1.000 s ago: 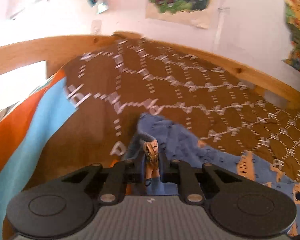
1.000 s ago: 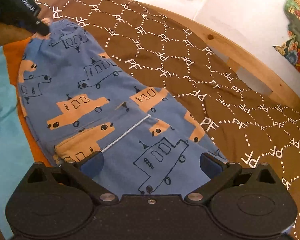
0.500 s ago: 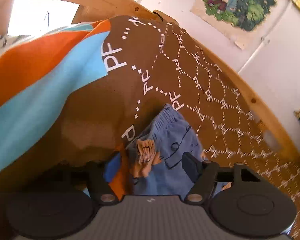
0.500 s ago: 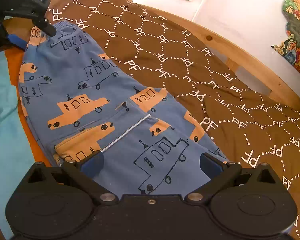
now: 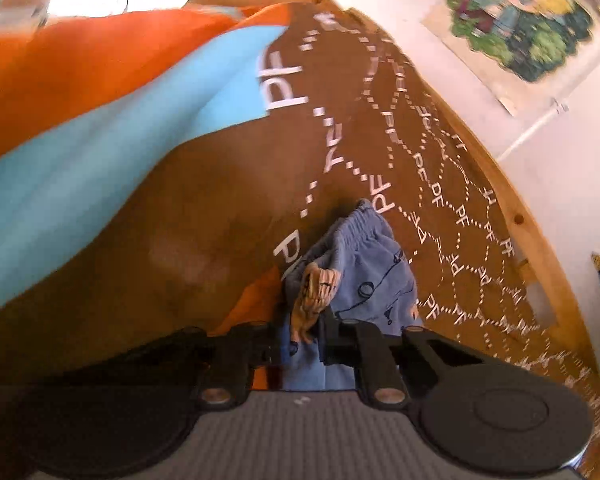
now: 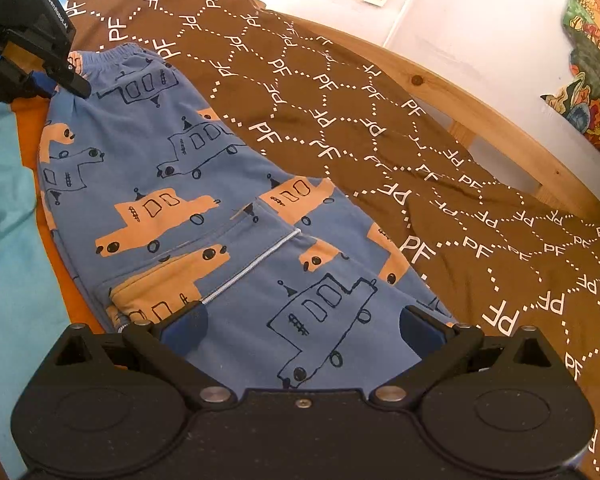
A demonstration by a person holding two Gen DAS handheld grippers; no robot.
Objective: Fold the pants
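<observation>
A: Where are the pants?

B: Spread flat on the bed, on the brown "PF" blanket. Blue, printed with orange and outlined cars. Their left side runs over an orange and light-blue cover toward the bed's left edge; the elastic waistband lies at the far end.

A: And the left gripper?

B: Its jaws are pinched narrow on a bunched fold of the waistband, blue cloth with an orange patch standing up between the fingers. From the right wrist view it sits at the waistband's far-left corner.

A: The right gripper?

B: Spread wide over the near end of the pants, one finger on each side of an outlined car, with nothing clamped.

A: Anything around them?

B: A wooden bed rail curves along the far edge, right behind the blanket. Above it is a white wall with a cartoon poster and a thin white pipe. A colourful patterned cloth hangs at the right.
</observation>
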